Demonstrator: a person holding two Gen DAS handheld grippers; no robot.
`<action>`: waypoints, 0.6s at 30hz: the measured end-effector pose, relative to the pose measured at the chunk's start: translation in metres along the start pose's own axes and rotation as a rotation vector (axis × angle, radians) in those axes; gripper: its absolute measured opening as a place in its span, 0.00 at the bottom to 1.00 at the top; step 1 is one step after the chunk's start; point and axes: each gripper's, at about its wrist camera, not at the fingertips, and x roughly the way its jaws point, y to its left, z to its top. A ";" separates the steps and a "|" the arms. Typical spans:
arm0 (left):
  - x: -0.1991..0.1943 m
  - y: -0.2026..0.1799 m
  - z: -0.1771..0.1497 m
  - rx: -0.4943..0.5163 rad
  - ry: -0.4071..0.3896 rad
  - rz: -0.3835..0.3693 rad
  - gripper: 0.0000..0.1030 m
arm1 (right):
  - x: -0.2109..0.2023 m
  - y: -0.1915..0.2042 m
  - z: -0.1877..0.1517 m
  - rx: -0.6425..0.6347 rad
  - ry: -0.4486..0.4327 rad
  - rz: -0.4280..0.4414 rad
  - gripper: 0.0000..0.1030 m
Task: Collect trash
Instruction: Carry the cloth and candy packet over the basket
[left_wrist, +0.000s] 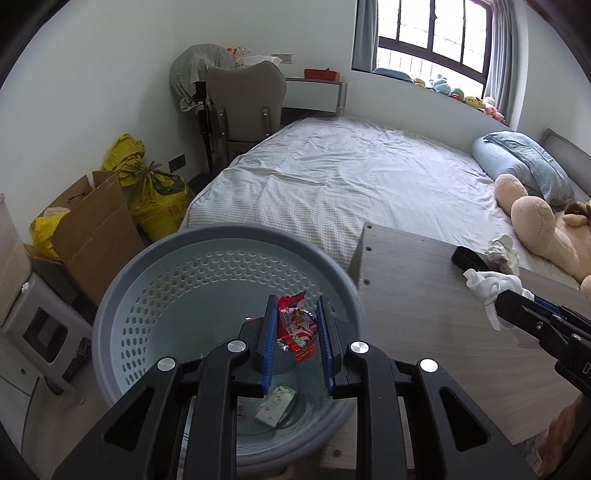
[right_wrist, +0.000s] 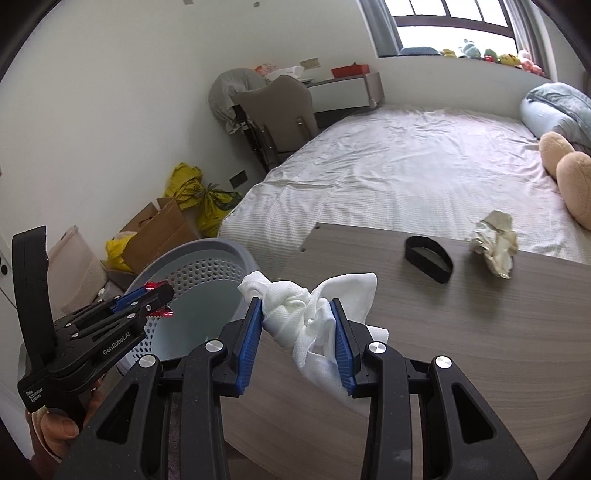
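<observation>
I see the wrinkled, fine-checked bed (left_wrist: 351, 177) behind a flat wood-grain table (right_wrist: 443, 332). Beside the table stands my round grey basket (left_wrist: 207, 280), its pale plastic wall perforated with small holes. My right gripper (right_wrist: 298, 325) is clenched on a knotted white cloth (right_wrist: 317, 310), soft and woven, over the table edge. My left gripper (left_wrist: 297, 332) pinches a glossy, crinkled red wrapper (left_wrist: 297, 328) above the basket. A crumpled tissue (right_wrist: 495, 251) lies beside a black ring (right_wrist: 428, 264).
</observation>
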 end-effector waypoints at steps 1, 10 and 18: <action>0.001 0.008 -0.001 -0.005 0.004 0.014 0.20 | 0.006 0.009 0.002 -0.014 0.008 0.012 0.35; 0.012 0.063 0.000 -0.060 0.036 0.062 0.20 | 0.054 0.068 0.015 -0.100 0.074 0.101 0.35; 0.025 0.082 0.000 -0.082 0.063 0.069 0.20 | 0.086 0.090 0.018 -0.115 0.131 0.142 0.36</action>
